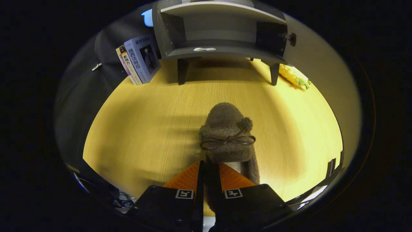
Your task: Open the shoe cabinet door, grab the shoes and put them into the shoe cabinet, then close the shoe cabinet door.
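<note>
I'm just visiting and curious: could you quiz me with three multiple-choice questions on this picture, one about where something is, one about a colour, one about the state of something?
1. Where do the books stand?
A. beside the shoe cabinet
B. on the shoe
C. inside the cabinet

2. What colour is the shoe?
A. white
B. brown
C. red

3. What is the gripper doing?
A. wide open, far from the shoe
B. holding a book
C. closed on the shoe's rear edge

Answers: 1 A, they lean on the table next to the cabinet. 2 B, fuzzy brown with a bow. 3 C, both orange fingers press the shoe's rim.
</note>
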`<state>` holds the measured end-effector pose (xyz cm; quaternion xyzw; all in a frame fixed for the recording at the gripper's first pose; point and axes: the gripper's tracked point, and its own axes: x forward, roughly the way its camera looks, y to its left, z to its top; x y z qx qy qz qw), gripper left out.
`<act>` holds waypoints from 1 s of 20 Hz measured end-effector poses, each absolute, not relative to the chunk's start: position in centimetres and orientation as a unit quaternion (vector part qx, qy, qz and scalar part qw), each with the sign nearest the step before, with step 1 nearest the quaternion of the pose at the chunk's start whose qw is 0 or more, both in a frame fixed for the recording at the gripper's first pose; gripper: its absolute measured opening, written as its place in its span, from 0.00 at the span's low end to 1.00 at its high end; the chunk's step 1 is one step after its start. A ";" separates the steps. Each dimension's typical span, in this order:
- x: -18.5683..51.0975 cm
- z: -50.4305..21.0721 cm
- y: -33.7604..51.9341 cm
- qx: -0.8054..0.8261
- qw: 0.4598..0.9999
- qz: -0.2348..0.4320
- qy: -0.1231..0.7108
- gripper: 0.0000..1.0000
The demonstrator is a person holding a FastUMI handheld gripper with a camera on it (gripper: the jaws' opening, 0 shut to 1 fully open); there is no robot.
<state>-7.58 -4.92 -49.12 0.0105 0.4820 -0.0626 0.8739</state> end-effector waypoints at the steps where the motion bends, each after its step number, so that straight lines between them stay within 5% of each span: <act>1: -7.1 -49.1 -4.9 0.008 0.877 -0.061 0.477 0.20; 14: -1.1 -50.5 -6.2 0.022 0.897 -0.067 0.437 0.21; 20: -0.2 -50.5 -6.5 0.029 0.908 -0.069 0.413 0.13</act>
